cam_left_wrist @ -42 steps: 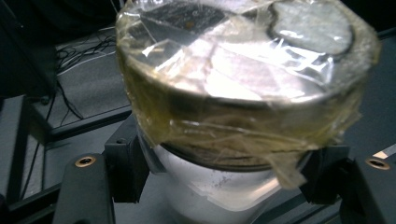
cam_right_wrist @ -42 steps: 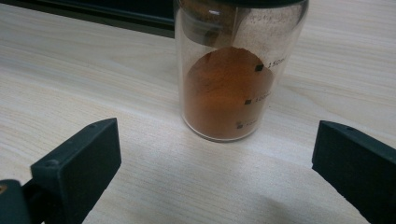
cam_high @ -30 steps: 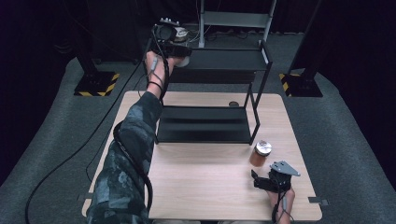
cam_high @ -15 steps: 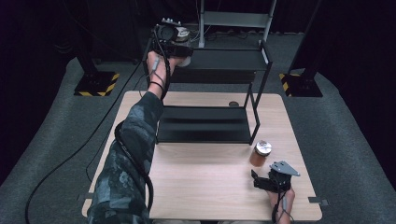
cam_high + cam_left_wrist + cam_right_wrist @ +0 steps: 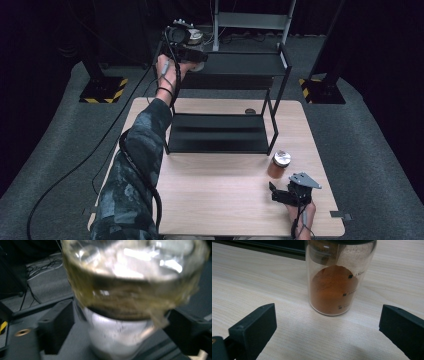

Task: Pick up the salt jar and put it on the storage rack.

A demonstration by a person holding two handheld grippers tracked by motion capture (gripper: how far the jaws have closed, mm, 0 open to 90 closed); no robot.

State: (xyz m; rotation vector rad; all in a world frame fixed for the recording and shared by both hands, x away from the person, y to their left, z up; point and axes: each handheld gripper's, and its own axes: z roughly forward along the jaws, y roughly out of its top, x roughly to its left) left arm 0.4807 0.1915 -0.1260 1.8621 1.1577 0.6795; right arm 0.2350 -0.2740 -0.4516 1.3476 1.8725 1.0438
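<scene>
Left gripper [image 5: 120, 340] around blurred, cropped jar [image 5: 130, 290]

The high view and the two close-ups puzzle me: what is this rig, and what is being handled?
No machine works here: a person holds a two-jaw gripper in each hand. The high view looks down on the wooden table from above the person's side. Each close-up comes from a camera riding on one gripper, looking along its black jaws.

On the table stand a black shelf rack and a glass jar of orange-brown powder. The right gripper waits open just short of that jar, touching nothing.

The left gripper reaches to the rack's top shelf. Its jaws have just been opening, and a second glass jar sits between them, apparently let go.
</scene>
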